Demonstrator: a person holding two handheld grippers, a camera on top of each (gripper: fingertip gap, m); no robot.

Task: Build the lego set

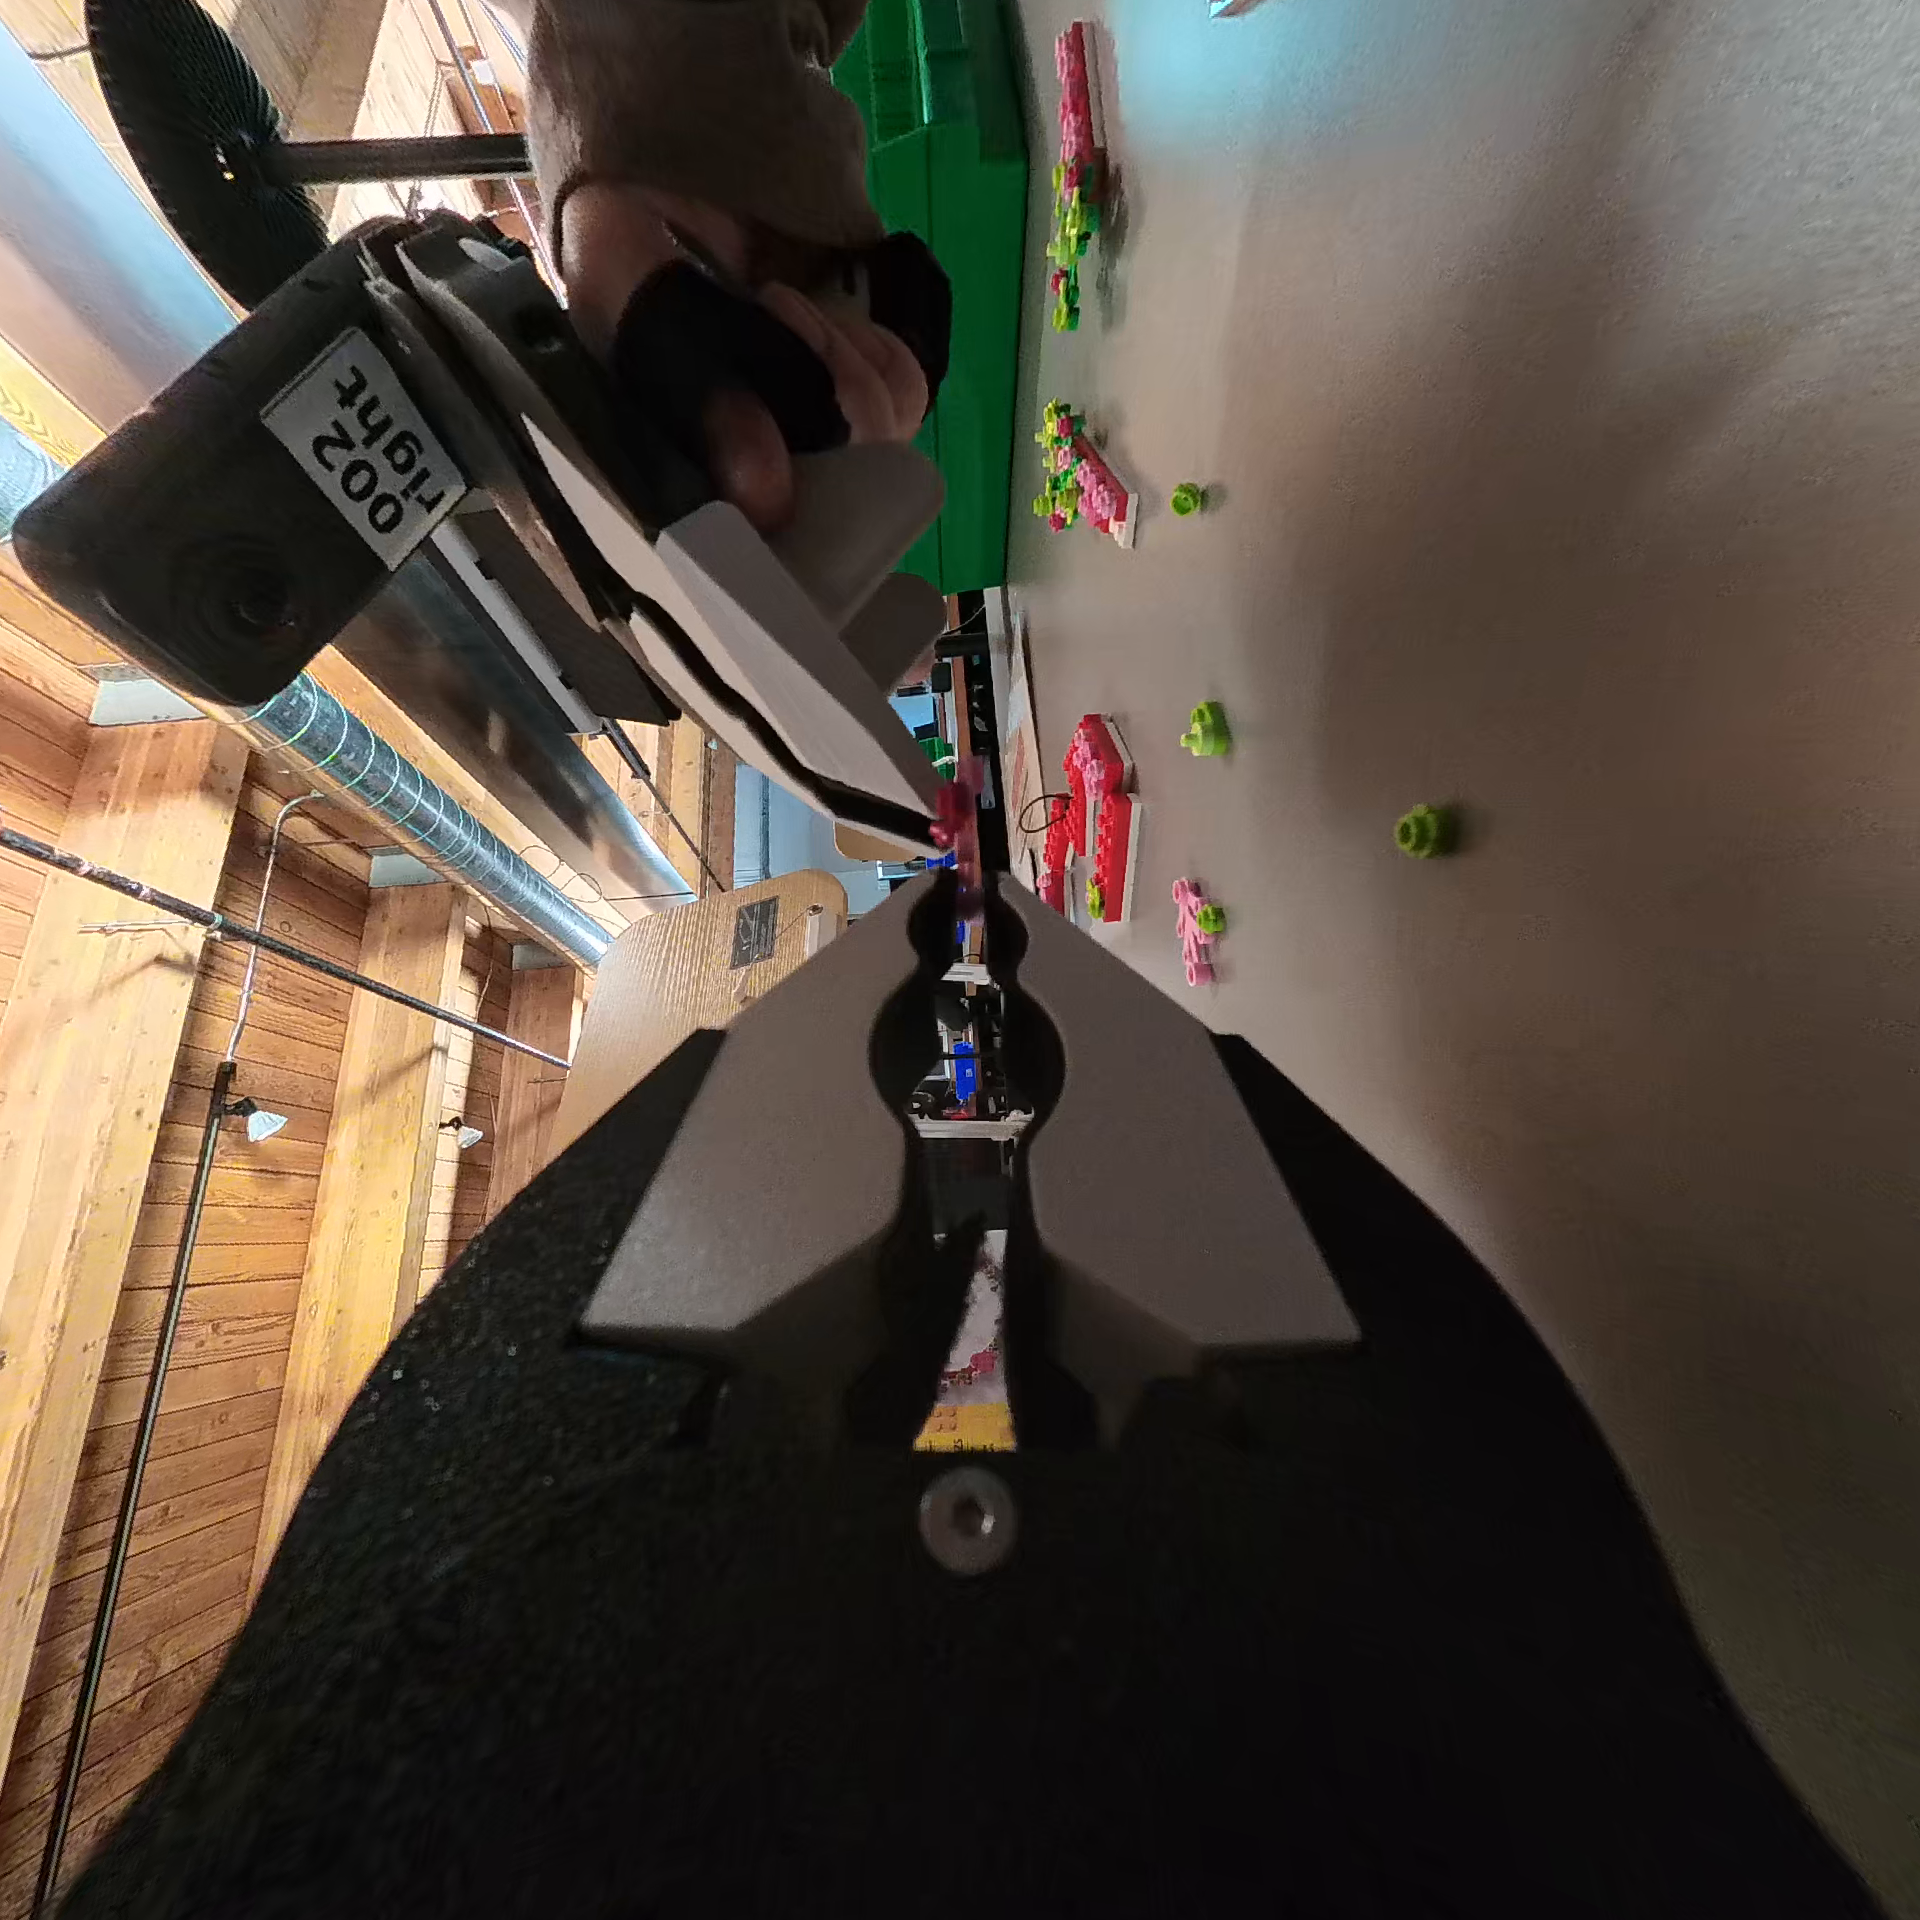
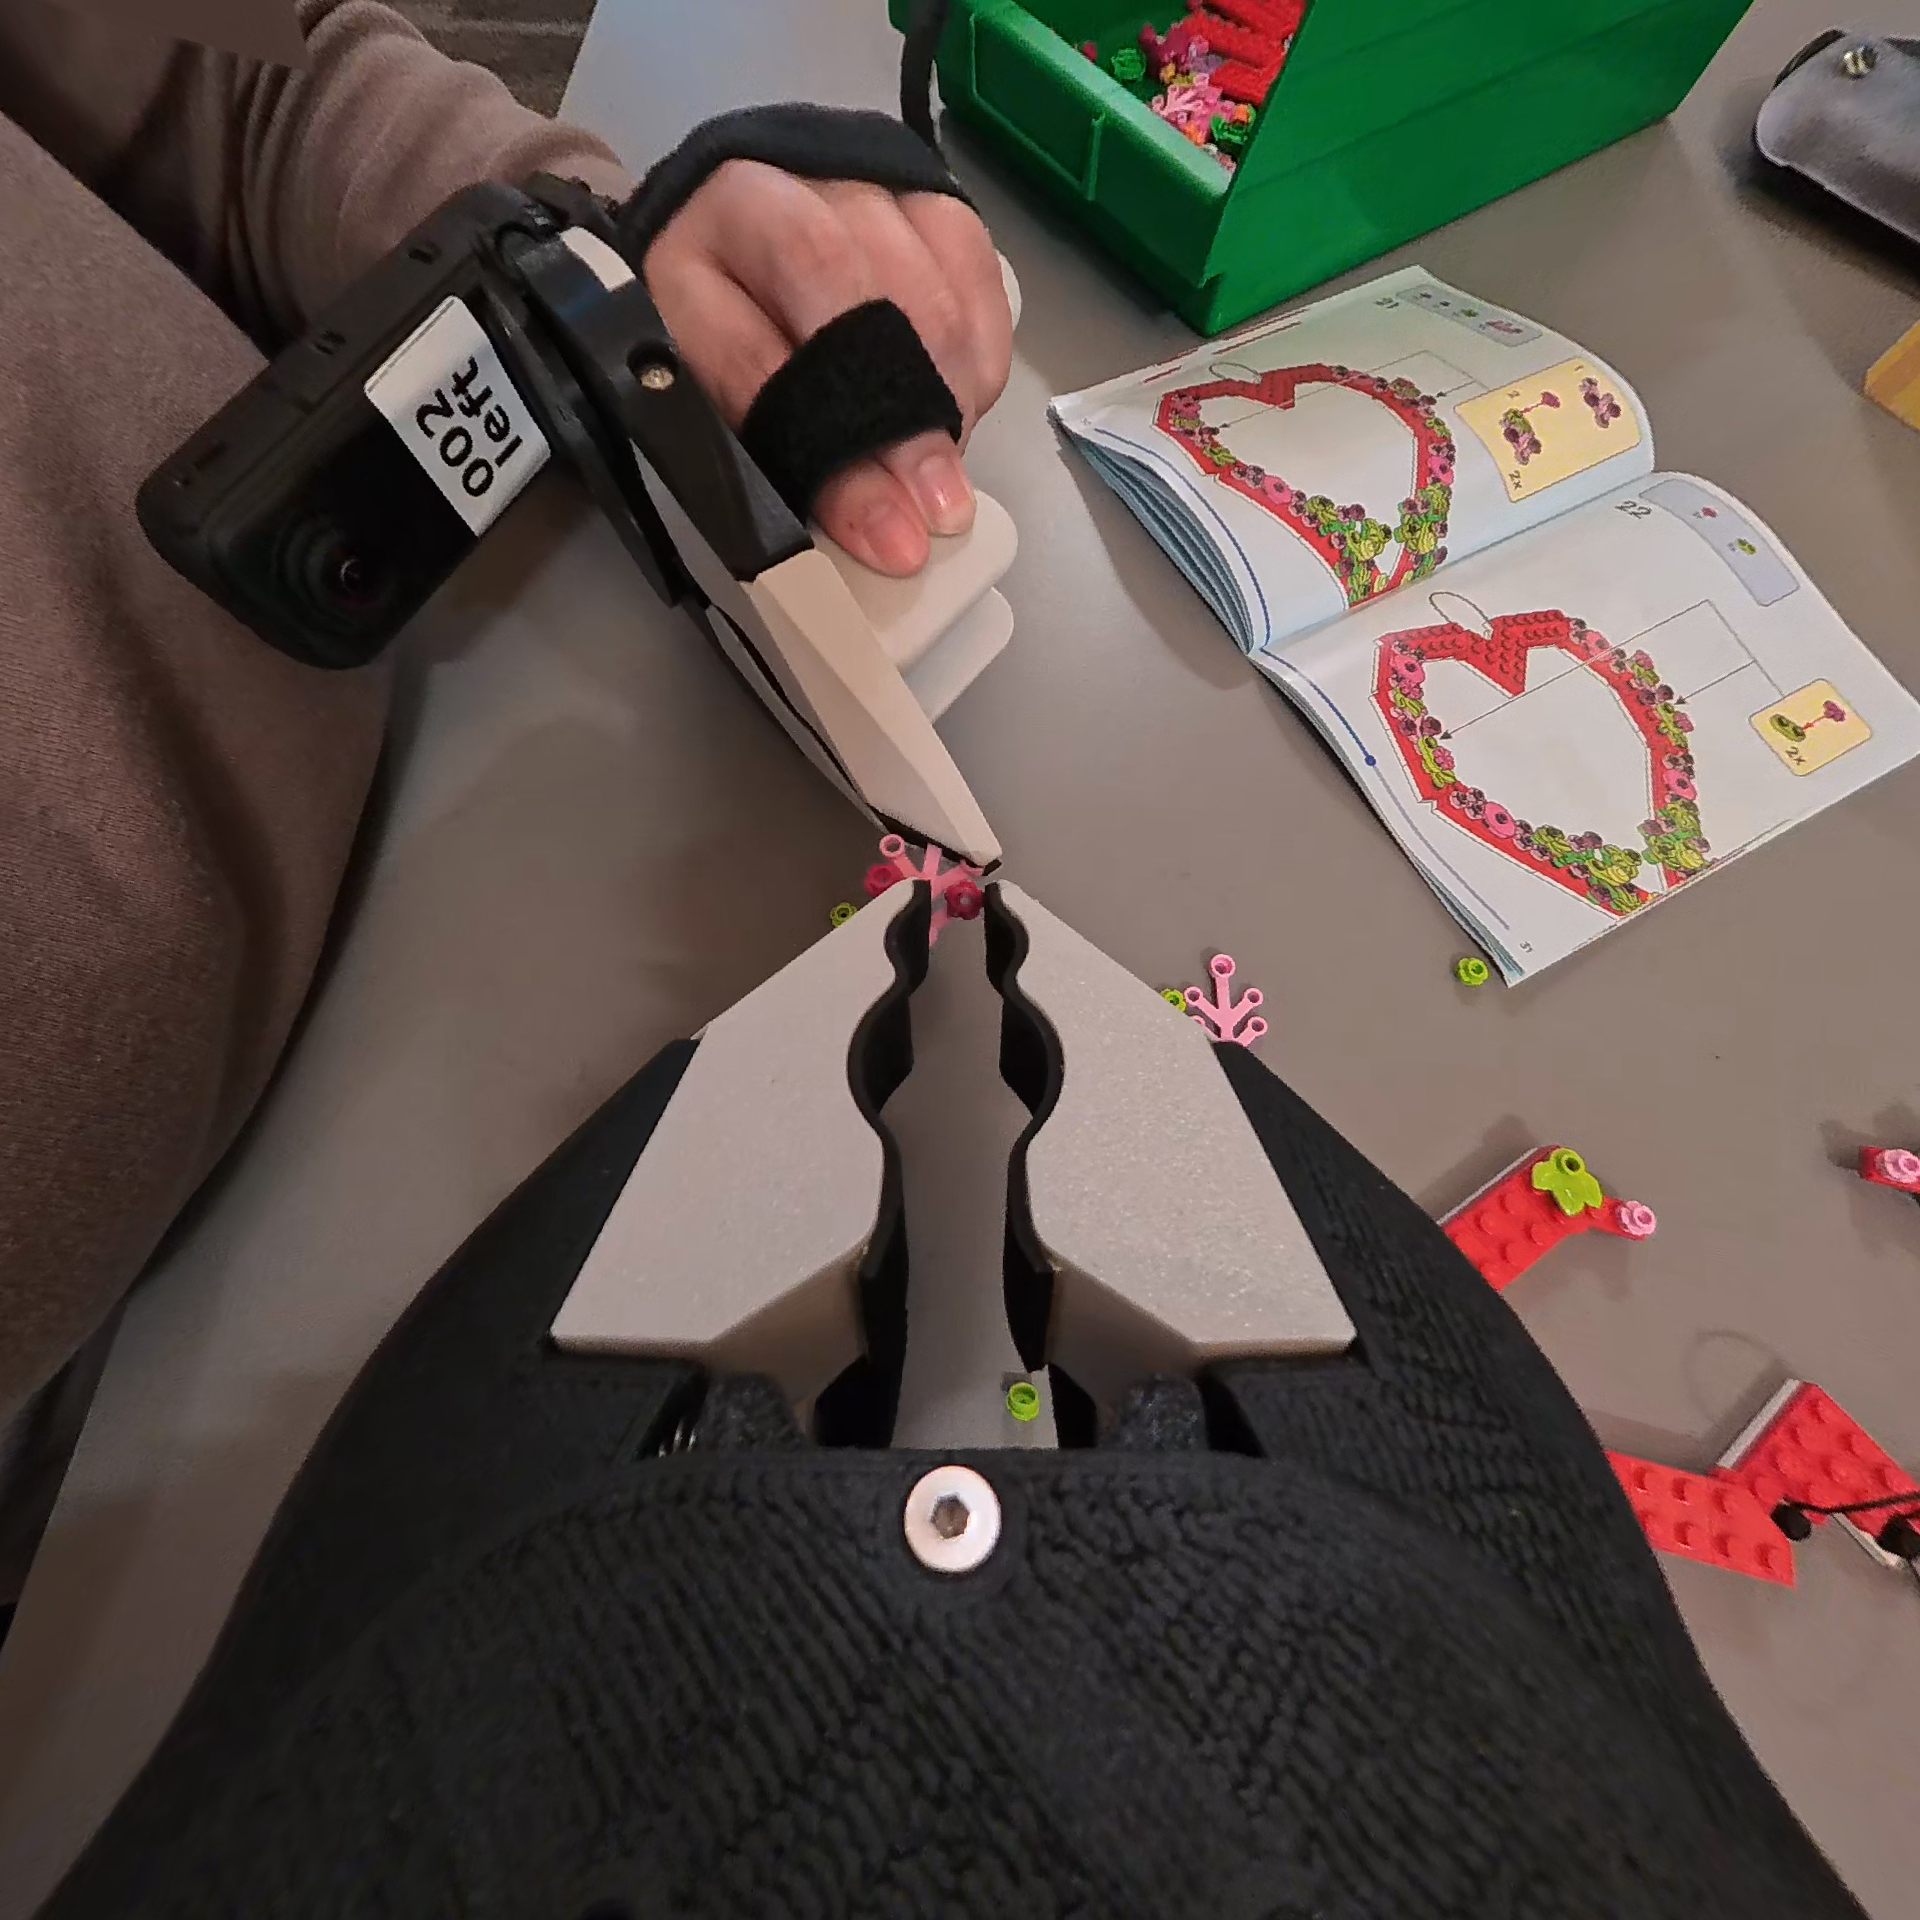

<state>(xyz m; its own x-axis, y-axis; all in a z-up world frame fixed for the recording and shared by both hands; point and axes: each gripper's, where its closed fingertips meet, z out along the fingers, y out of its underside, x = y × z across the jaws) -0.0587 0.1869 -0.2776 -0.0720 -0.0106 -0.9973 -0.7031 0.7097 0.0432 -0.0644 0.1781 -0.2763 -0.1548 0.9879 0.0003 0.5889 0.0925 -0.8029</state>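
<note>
Bright, even light — fisheye-warped edges

Workshop loft; timber walls [image 1: 125, 1039]; exposed duct [image 1: 416, 800]; grey table [image 2: 1143, 779].

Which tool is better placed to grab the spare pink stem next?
Right, likely: the spare pink stem lies beside the right tool, which pinches a dark flower; the left tool, farther off, grips the held stem.

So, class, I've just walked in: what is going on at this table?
A person is building a lego heart using two hand-held claws. The left claw and right claw meet tip to tip above the grey table, both pinching a small pink flower stem. The open instruction booklet, green parts bin and red heart sections lie nearby.
</note>
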